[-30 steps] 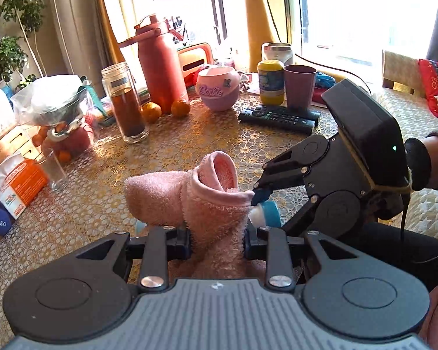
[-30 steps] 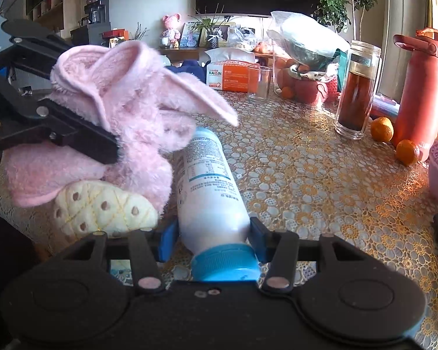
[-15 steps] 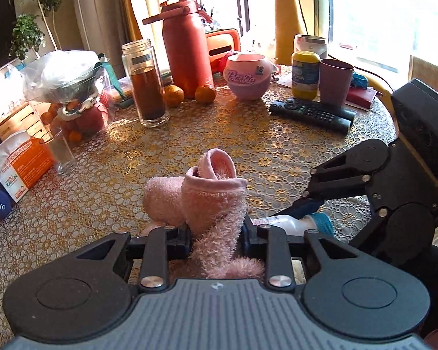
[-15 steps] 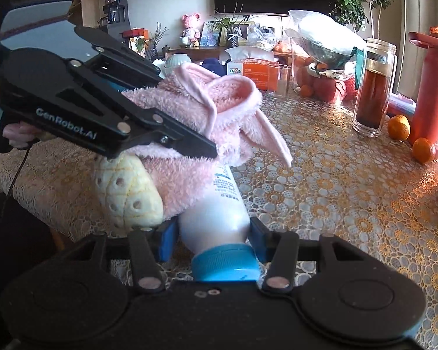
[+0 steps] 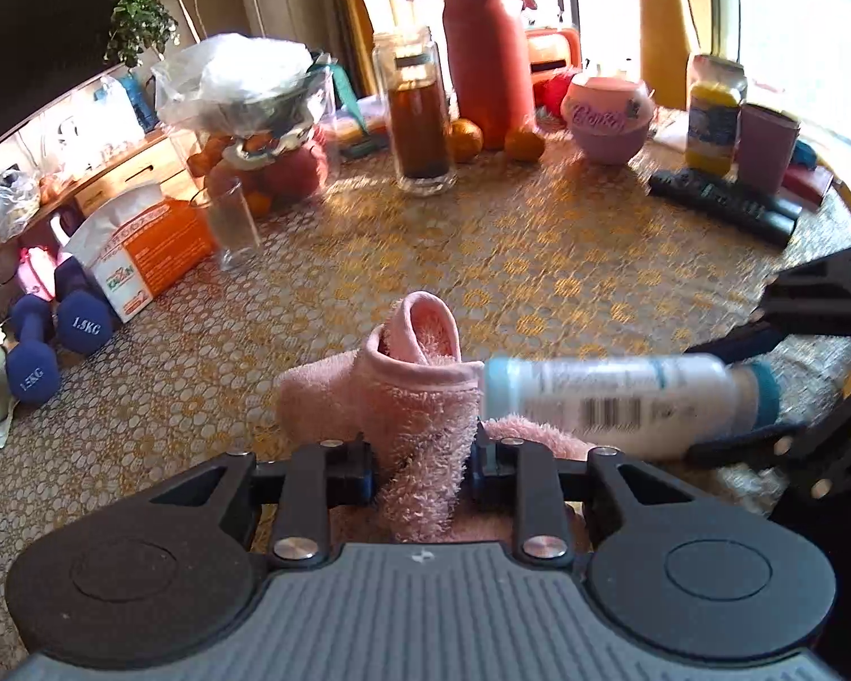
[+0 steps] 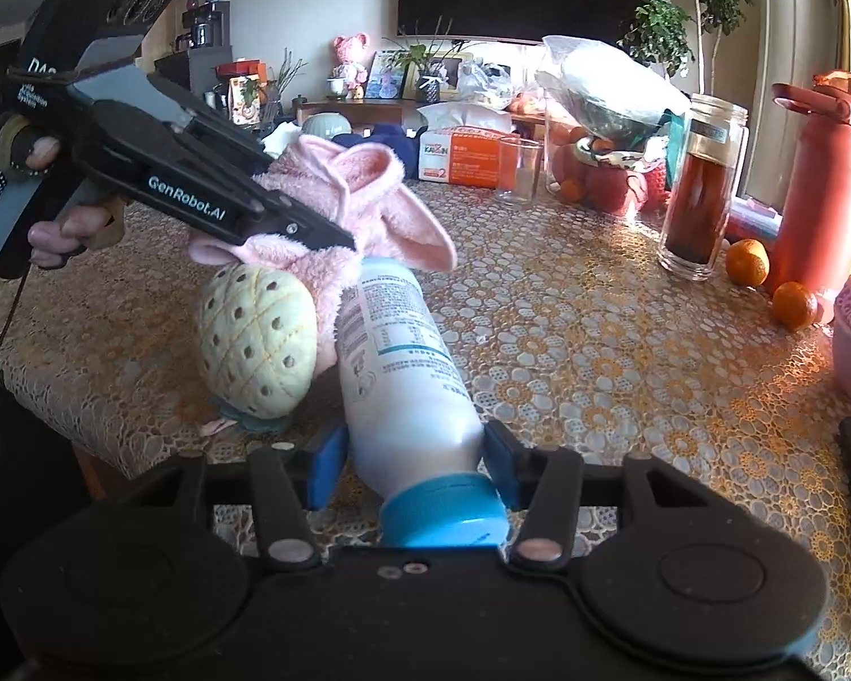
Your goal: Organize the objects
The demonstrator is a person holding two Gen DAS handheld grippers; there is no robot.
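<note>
While the left gripper [image 5: 420,462] is clamped shut on the fuzzy pink plush sock [image 5: 403,397], the right gripper [image 6: 417,454] has the white plastic bottle with a blue cap [image 6: 405,363] between its jaws, which are opening; the left pad looks just off the bottle, the right pad is close against it. Landmark is the sock: it sits near the front edge of the round worktop with a gold lace-pattern cloth [image 5: 539,261], cuff up. Bottle lies on its side, base touching the sock's cuff, blue cap end pointing away from it toward the right gripper. Cream plush pineapple-shaped toy [image 6: 255,340] sits just below and against the sock in the right wrist view, touching the bottle's side. A person's hand [image 6: 57,227] holds the left gripper's handle. Far behind the sock: tall glass jar of dark liquid [image 5: 420,113], red insulated flask [image 5: 482,45], two oranges [image 5: 493,139], pink round pot [image 5: 607,116]. Back right of the sock: black remote control [image 5: 720,207]. Left of the sock: empty drinking glass [image 5: 232,224], orange tissue box [image 5: 142,249].
</note>
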